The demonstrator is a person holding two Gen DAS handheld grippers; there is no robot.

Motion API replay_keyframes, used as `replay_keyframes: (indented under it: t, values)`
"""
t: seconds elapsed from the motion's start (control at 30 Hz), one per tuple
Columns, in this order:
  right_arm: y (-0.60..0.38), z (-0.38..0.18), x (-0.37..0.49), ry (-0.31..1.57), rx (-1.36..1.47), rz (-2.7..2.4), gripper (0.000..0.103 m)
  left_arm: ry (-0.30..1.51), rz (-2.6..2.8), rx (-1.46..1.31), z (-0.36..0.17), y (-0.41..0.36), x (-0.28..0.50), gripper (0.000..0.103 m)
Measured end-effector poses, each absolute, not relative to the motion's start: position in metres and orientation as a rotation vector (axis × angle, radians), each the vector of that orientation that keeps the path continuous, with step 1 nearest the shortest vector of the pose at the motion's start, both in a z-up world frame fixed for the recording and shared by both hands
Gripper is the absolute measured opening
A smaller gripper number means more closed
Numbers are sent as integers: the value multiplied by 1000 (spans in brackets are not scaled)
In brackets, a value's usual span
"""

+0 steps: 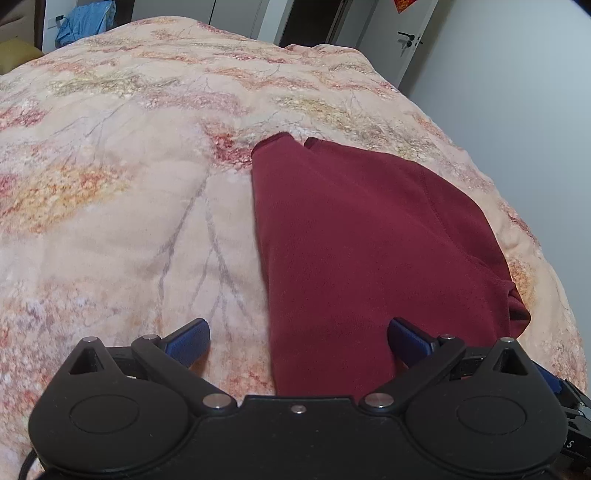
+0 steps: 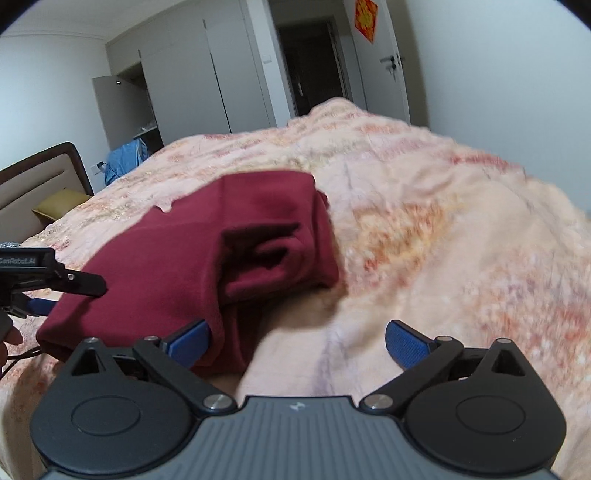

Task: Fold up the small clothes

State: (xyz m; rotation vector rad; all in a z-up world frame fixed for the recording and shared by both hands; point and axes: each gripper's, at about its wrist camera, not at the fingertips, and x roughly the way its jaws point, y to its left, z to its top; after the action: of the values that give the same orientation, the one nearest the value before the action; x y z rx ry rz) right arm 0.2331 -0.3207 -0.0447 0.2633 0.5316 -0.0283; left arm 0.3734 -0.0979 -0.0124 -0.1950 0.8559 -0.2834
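A dark red garment (image 1: 362, 236) lies folded on the floral bedspread (image 1: 129, 184). My left gripper (image 1: 298, 339) is open, its blue fingers wide apart over the garment's near left edge, holding nothing. In the right wrist view the garment (image 2: 177, 266) lies bunched, with a folded sleeve part on its right side. My right gripper (image 2: 297, 341) is open and empty, just right of the garment's near edge, over the bedspread (image 2: 443, 258). The left gripper shows at the left edge of the right wrist view (image 2: 55, 284), next to the garment.
The bed's headboard (image 2: 33, 184) and a yellow pillow (image 2: 61, 205) are at the far left. A blue cloth (image 1: 86, 22) hangs by the wardrobe (image 2: 177, 77). A white door (image 1: 402, 40) and grey wall lie beyond the bed's right edge.
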Motion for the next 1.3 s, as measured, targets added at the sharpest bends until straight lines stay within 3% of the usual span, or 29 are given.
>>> replay_keyframes:
  t: [0.3,0.7,0.77,0.83,1.07,1.17,1.23,1.3]
  values:
    - [-317,-49,228,513,224,-28,103,859,-284,-217,-11,-93,368,102]
    - [-326,0,250,354,207,69,103,790,-206,-226,10,-84,384,102]
    - [-321,5,263,363,154,128,96,800,-203,-234,6,-81,384,102]
    - [-317,7,274,376,94,180,78,812,-201,-238,1,-78,384,102]
    - [-337,-1,307,488,98,283,59,824,-216,-268,-4,-72,385,102]
    - [-347,-7,302,505,140,317,40,826,-219,-269,-4,-72,385,102]
    - [-345,-9,294,500,123,338,19,828,-217,-265,-4,-73,385,102]
    - [-336,-8,283,488,53,338,14,826,-215,-263,-4,-73,385,102]
